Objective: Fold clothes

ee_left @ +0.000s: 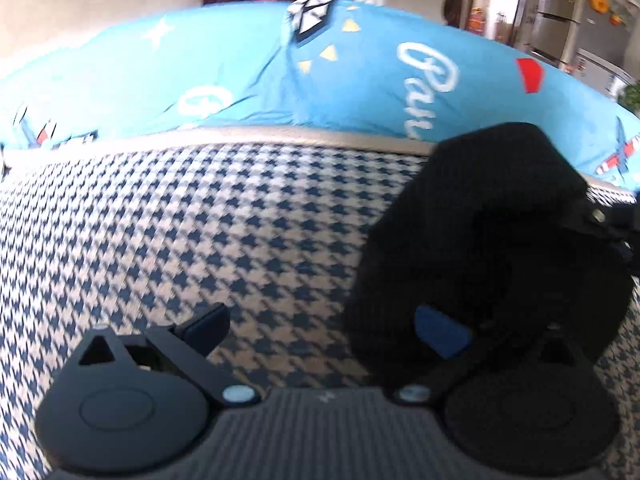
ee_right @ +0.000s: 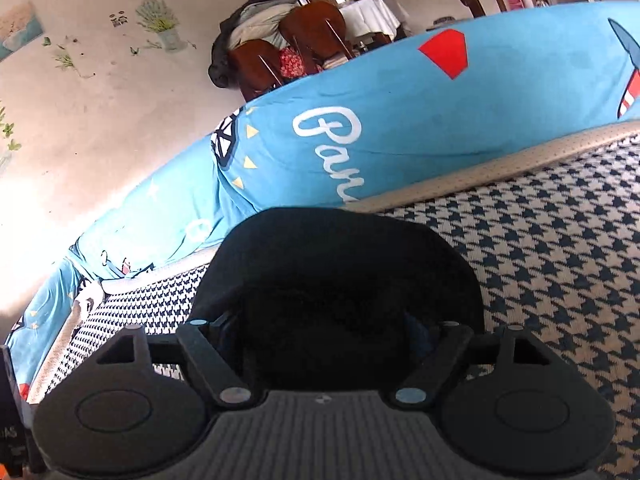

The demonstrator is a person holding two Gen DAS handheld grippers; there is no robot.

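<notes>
A houndstooth mat (ee_left: pixel 200 220) lay beside one blue sheet (ee_left: pixel 240 72). One black garment (ee_right: pixel 340 280) filled the right gripper (ee_right: pixel 324 336), grip unclear; the left gripper (ee_left: pixel 320 328) gaped, empty.

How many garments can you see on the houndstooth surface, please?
1: a black garment bunched on the houndstooth surface, between the right tool fingers and beside the open left tool. Others may lie out of view.

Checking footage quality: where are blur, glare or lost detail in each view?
Left wrist view: motion blur smears the houndstooth cover; the black garment is a featureless dark mass. Right wrist view: sharper, but glare washes the wall at left, and the garment shows no folds.
</notes>
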